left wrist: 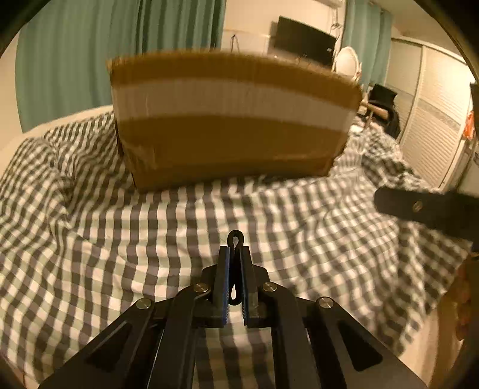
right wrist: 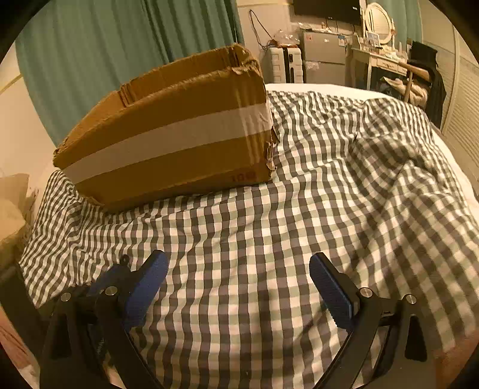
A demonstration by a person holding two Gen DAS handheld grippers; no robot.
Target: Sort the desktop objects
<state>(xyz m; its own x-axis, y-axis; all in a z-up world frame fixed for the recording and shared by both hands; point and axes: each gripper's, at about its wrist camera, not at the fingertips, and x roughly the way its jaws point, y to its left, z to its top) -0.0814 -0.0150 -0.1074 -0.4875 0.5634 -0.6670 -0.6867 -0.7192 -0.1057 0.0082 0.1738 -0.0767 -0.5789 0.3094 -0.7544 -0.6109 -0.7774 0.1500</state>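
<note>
My left gripper [left wrist: 235, 254] is shut on a thin black loop, like a hair tie or cord [left wrist: 236, 239], whose end sticks out past the fingertips. It hangs above the checked bedspread [left wrist: 149, 239], short of a brown cardboard box [left wrist: 230, 119] with a white tape band. In the right wrist view the same box [right wrist: 173, 134] stands to the upper left with its top flaps open. My right gripper [right wrist: 238, 275] is open and empty over the bedspread [right wrist: 269, 209]. One right finger [left wrist: 425, 206] shows at the right edge of the left wrist view.
Green curtains [right wrist: 119, 45] hang behind the box. A suitcase [right wrist: 284, 65], a dresser with a round mirror [right wrist: 378, 24] and a dark screen [left wrist: 304, 39] stand at the far end of the room. White closet doors [left wrist: 434, 119] line the right side.
</note>
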